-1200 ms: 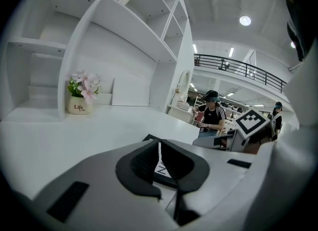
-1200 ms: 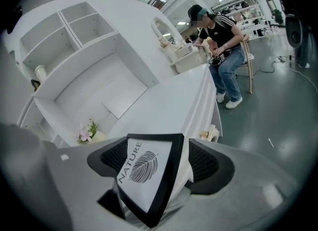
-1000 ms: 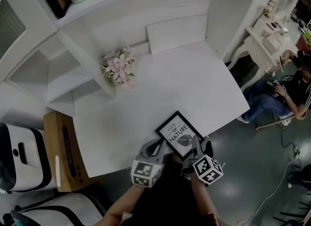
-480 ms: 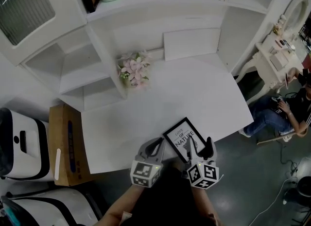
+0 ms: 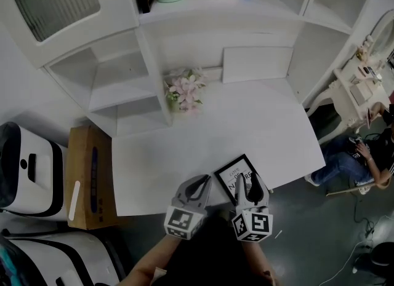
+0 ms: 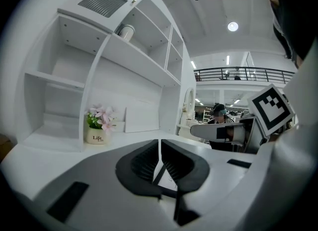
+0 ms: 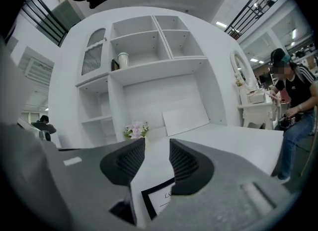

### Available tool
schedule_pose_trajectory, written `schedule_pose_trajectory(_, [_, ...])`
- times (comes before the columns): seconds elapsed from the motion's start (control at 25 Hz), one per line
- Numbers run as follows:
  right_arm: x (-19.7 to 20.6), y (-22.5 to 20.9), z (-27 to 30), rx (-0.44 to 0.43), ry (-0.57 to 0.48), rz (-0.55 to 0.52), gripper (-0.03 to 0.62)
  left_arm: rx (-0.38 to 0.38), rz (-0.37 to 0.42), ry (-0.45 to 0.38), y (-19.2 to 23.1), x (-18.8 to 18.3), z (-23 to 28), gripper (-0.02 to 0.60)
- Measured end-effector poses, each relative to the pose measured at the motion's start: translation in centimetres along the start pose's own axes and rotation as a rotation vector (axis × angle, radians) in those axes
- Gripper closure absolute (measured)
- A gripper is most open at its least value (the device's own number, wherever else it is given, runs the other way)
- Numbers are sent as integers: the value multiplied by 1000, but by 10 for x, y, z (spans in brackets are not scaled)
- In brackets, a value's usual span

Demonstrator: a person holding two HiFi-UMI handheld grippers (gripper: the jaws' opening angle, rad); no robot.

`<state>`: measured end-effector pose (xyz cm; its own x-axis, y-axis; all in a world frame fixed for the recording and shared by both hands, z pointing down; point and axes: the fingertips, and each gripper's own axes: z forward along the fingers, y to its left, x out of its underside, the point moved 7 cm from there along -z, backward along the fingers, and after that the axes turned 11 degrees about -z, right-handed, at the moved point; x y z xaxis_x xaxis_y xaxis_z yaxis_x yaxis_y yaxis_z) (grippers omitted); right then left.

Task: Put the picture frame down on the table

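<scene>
The black picture frame with a white print lies flat on the white table, close to its front edge. My right gripper hangs over the frame's near side with its jaws apart and nothing between the pads. In the right gripper view a corner of the frame shows on the table below the gap. My left gripper is just left of the frame, above the table edge, and is shut on nothing. In the left gripper view a sliver of the frame shows under the jaws.
A small pot of pink flowers stands at the back of the table beside a white shelf unit. A white board leans on the back wall. A cardboard box sits left of the table. A person sits at the right.
The head view has tilted up, so the shelves show more. The right gripper has swung left over the frame's near side. The frame has stayed at the table's front edge, turned a little.
</scene>
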<state>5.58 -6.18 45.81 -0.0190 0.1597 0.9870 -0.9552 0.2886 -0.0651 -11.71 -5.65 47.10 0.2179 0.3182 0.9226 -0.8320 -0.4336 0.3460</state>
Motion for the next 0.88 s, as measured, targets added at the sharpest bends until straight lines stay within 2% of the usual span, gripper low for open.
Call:
schedule_pose_trajectory(0.04, [0, 1, 1, -1, -1, -4, 460, 0, 0, 0, 1, 0, 0, 558])
schedule_pose_trajectory(0.16, [0, 3, 1, -16, -5, -21, 586, 1, 3, 5, 1, 1, 0, 558])
schedule_pose_trajectory(0.36, [0, 8, 1, -60, -1, -48, 589, 5, 7, 15, 2, 1, 2, 558])
schedule_pose_trajectory(0.88, [9, 4, 2, -73, 55, -18, 589, -1, -5, 31, 1, 4, 7, 558])
